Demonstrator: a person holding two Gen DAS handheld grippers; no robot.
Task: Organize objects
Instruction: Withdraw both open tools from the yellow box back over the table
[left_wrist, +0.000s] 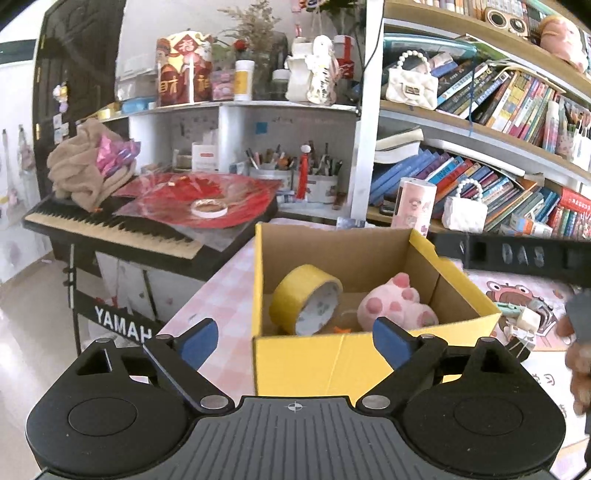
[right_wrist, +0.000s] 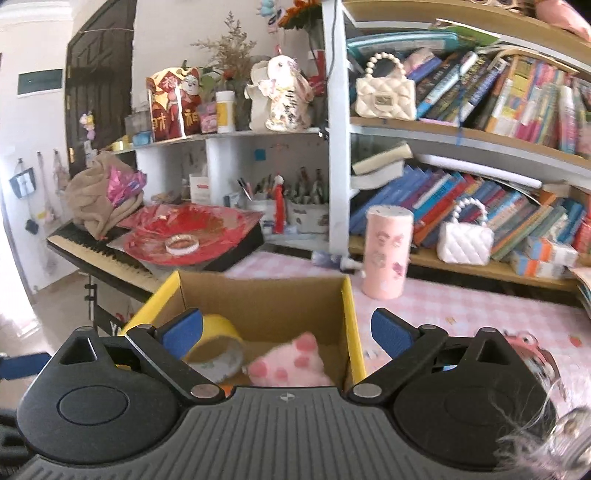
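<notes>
A yellow cardboard box (left_wrist: 343, 360) stands open on the pink checked tablecloth. Inside it lie a roll of yellow tape (left_wrist: 304, 297) on the left and a pink plush paw (left_wrist: 397, 304) on the right. My left gripper (left_wrist: 295, 341) is open just in front of the box's near wall, with nothing between its blue pads. From the right wrist view the same box (right_wrist: 352, 325) holds the tape (right_wrist: 218, 349) and the plush paw (right_wrist: 291, 365). My right gripper (right_wrist: 286, 332) hangs open over the box's near side, its fingers empty.
A pink patterned tumbler (right_wrist: 386, 253) stands on the table right of the box. A keyboard (left_wrist: 110, 230) under red paper and a tape ring is at left. Bookshelves (left_wrist: 480, 177) with two white bags fill the back. A hand (left_wrist: 580, 362) and small items lie at right.
</notes>
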